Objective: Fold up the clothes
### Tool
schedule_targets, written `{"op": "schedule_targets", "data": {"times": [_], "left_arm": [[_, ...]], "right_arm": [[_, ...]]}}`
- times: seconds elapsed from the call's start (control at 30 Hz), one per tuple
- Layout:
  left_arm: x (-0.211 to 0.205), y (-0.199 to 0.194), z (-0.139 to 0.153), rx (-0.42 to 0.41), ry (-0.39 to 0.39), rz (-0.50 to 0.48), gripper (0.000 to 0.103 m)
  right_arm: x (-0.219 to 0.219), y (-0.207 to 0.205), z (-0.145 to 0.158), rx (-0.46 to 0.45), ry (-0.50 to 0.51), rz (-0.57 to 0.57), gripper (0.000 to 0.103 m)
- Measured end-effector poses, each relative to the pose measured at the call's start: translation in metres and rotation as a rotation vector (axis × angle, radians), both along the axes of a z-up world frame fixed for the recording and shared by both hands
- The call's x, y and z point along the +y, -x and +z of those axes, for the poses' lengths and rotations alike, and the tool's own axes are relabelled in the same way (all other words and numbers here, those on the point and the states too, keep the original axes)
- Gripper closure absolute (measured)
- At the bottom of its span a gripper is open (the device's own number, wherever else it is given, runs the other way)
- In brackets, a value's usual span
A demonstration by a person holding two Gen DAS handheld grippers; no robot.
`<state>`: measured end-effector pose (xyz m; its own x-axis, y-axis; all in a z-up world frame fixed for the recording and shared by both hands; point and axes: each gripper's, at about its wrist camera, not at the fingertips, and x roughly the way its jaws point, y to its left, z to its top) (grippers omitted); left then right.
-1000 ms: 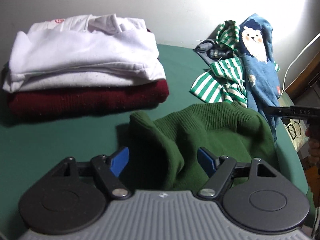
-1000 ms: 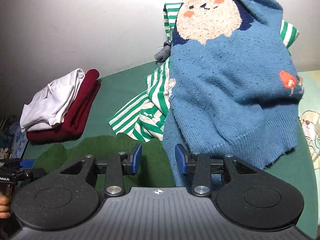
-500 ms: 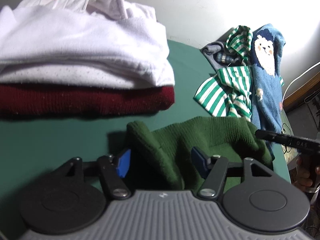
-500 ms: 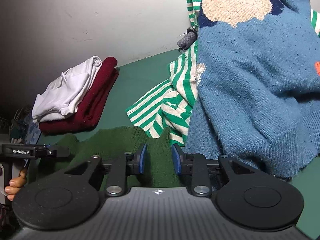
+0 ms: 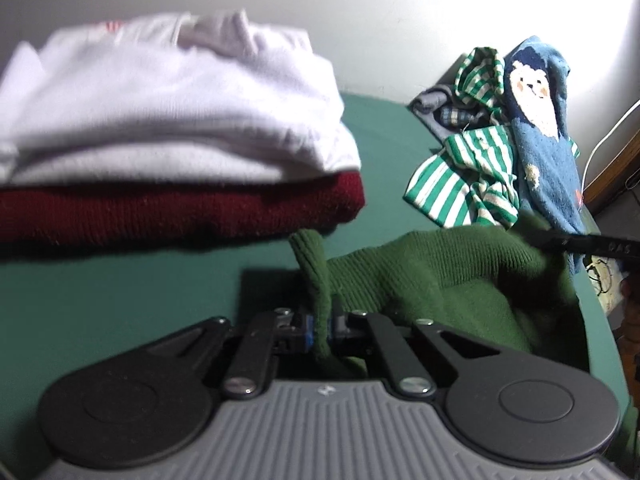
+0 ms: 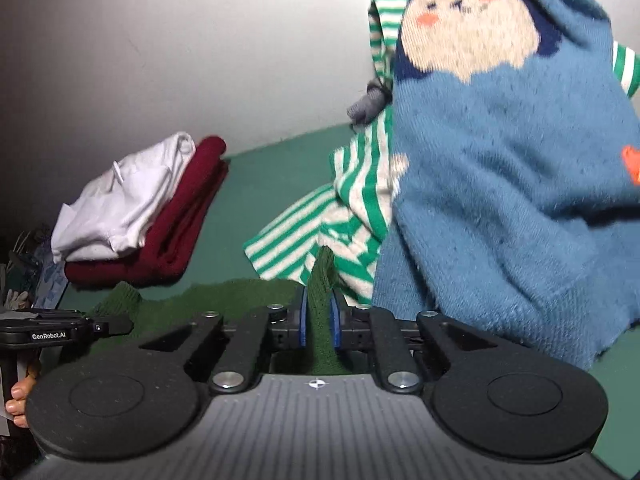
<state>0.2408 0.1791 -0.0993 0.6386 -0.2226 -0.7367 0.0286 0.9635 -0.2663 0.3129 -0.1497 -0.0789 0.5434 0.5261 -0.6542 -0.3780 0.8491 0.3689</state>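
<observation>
**Green sweater pinched at both ends on the green-covered surface**

Green sweater [image 5: 440,280] lies crumpled at the near edge of a green-covered surface [image 5: 120,280], in front of both grippers. The left gripper [image 5: 320,326] is clenched on a raised fold at one end of the knit; the fabric stands up in a narrow ridge between its blue pads. The right gripper [image 6: 318,320] has the other end of the same sweater [image 6: 224,300] between its blue pads, which are closing and already press on a peaked fold of the knit.

Behind the sweater on the left sits a folded pile: a white garment [image 5: 160,112] resting on top of a dark red sweater [image 5: 180,208]. To the right, against the pale wall [image 5: 320,8], a loose heap holds a green-and-white striped shirt [image 5: 460,184], a blue sweater with a cartoon face [image 5: 544,140], and a bit of grey cloth [image 5: 432,102] behind them. From the right wrist view the blue sweater [image 6: 512,184] hangs large and close, just beside the right gripper, with the striped shirt [image 6: 340,216] touching the sweater's far edge.

Each wrist view catches the other gripper at its margin, and a few fingertips [image 6: 18,398] of the person's left hand show beneath the left device.
</observation>
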Motion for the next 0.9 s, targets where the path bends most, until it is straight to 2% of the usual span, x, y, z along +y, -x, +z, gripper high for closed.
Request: {"op": "schedule_targets", "data": {"times": [0.1, 0.2, 0.3, 0.4, 0.53, 0.63, 0.7, 0.77, 0.8, 0.87, 0.9], "left_arm": [[-0.004, 0.007, 0.026, -0.111, -0.091, 0.006, 0.103], [-0.005, 0.007, 0.041, -0.182, -0.135, -0.01, 0.102], [-0.016, -0.004, 0.03, -0.172, -0.226, -0.05, 0.102], [-0.026, -0.013, 0.005, -0.13, -0.32, -0.076, 0.102], [-0.04, -0.02, -0.024, -0.098, -0.443, -0.087, 0.098], [-0.047, -0.018, -0.027, -0.11, -0.511, -0.111, 0.095], [-0.043, -0.013, -0.018, -0.121, -0.505, -0.113, 0.081], [-0.033, 0.0, -0.001, -0.153, -0.481, -0.102, 0.078], [-0.027, 0.009, 0.009, -0.169, -0.471, -0.087, 0.068], [-0.012, 0.032, 0.028, -0.197, -0.445, -0.047, 0.058], [-0.004, 0.045, 0.036, -0.211, -0.423, -0.029, 0.058]], "right_arm": [[-0.012, 0.009, 0.022, -0.103, -0.026, -0.042, 0.091], [-0.02, 0.016, 0.032, -0.195, 0.018, -0.086, 0.091], [-0.026, 0.009, 0.021, -0.196, 0.062, -0.139, 0.095], [-0.025, -0.001, 0.0, -0.182, 0.11, -0.177, 0.097], [-0.011, 0.0, -0.016, -0.247, 0.2, -0.164, 0.098], [-0.001, 0.002, -0.02, -0.291, 0.292, -0.134, 0.101], [-0.003, 0.007, -0.013, -0.306, 0.305, -0.143, 0.096], [-0.009, 0.019, 0.001, -0.342, 0.287, -0.193, 0.086], [-0.013, 0.029, 0.01, -0.358, 0.251, -0.185, 0.083], [-0.017, 0.046, 0.02, -0.323, 0.173, -0.094, 0.081], [-0.014, 0.053, 0.018, -0.285, 0.16, -0.043, 0.081]]}}
